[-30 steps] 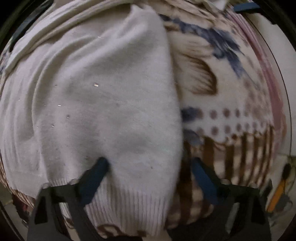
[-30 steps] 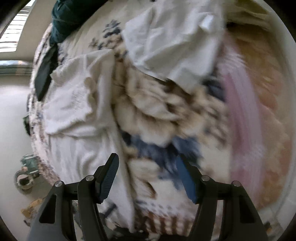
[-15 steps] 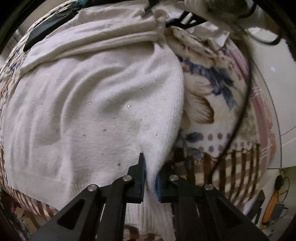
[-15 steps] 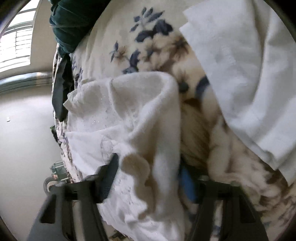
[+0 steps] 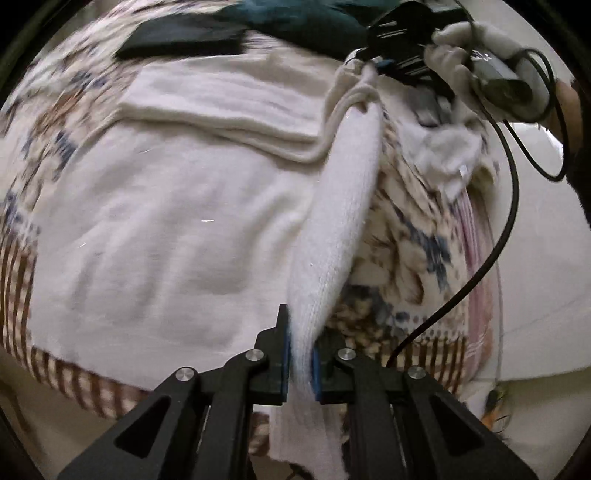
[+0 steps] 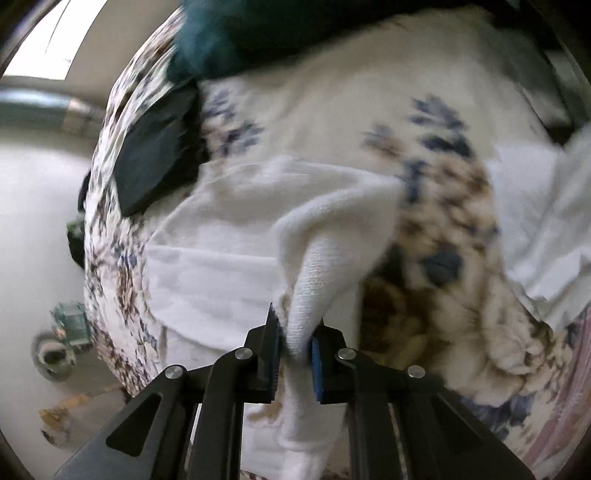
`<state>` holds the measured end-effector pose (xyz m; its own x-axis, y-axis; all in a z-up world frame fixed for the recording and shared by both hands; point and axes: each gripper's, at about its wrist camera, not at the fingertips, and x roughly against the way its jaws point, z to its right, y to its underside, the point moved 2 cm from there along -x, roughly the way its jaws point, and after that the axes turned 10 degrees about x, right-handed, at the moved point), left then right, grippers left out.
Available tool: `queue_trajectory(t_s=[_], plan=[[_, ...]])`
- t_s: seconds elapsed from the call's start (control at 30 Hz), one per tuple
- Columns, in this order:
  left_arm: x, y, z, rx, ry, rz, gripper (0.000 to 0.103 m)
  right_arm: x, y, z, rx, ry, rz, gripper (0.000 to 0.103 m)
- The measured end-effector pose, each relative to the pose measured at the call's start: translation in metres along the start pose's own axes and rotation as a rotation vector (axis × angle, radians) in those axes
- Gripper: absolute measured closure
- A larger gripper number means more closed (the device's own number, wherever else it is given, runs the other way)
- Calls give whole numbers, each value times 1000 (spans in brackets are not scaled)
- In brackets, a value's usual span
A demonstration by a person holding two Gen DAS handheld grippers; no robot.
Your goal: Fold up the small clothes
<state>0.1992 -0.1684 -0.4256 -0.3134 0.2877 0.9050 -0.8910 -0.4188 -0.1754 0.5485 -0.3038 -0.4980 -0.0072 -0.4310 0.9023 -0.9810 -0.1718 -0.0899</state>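
A cream knitted sweater lies spread over a bed covered by a floral blanket patterned in blue and brown, with brown stripes along its near edge. Both views are blurred.

In the left wrist view, the left gripper is clamped tight on the sweater's side edge near its ribbed hem, with the knit pinched between the blue pads. From there the edge is pulled up into a taut ridge that runs away across the bed to the right gripper, seen at the far right, where a hand in a white glove holds it. A black cable hangs from that gripper and trails over the blanket's right side.

In the right wrist view, the right gripper has a fold of the same sweater between its pads, with the jaws closing on it and almost together. The cloth rises from the blanket into the claw.

At the far edge of the bed lie a dark teal garment and, just beside it, a flat black garment. A pale grey garment rests toward the bed's right side, apart from the sweater. A pale floor shows beyond the bed's left edge.
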Motion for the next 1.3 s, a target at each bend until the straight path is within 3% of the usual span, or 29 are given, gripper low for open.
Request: queue_trajectory(t_s=[0.17, 0.37, 0.5, 0.63, 0.7, 0.77, 0.83, 0.9, 1.0, 1.1, 1.17, 1.3], plan=[[28, -25, -85, 189, 36, 0, 96, -48, -37, -117, 120, 50, -57, 90], [38, -52, -189, 345, 2, 24, 96, -152, -62, -235, 242, 176, -145, 90], [32, -56, -231, 459, 13, 31, 96, -203, -68, -277, 285, 222, -187, 90], [22, -54, -258, 510, -3, 18, 96, -239, -71, -302, 282, 266, -215, 90], [9, -56, -265, 519, -29, 4, 96, -256, -72, -303, 245, 273, -248, 87], [1, -58, -273, 527, -55, -12, 96, -264, -76, -305, 224, 233, -266, 75], [-2, -55, -289, 569, -41, -40, 95, -260, -81, -308, 217, 129, -277, 53], [5, -55, -297, 594, 4, -68, 91, -238, -86, -307, 204, -13, -247, 44], [22, -67, -301, 593, 26, -81, 75, -192, -87, -290, 208, -41, -153, 43], [43, -110, -292, 539, 52, -22, 49, -141, -79, -250, 180, 31, -43, 43], [46, -145, -283, 492, 85, 22, 48, -110, -71, -209, 129, 109, 19, 43], [18, -254, -240, 354, 133, 94, 47, -86, -67, -135, 2, 150, 69, 43]])
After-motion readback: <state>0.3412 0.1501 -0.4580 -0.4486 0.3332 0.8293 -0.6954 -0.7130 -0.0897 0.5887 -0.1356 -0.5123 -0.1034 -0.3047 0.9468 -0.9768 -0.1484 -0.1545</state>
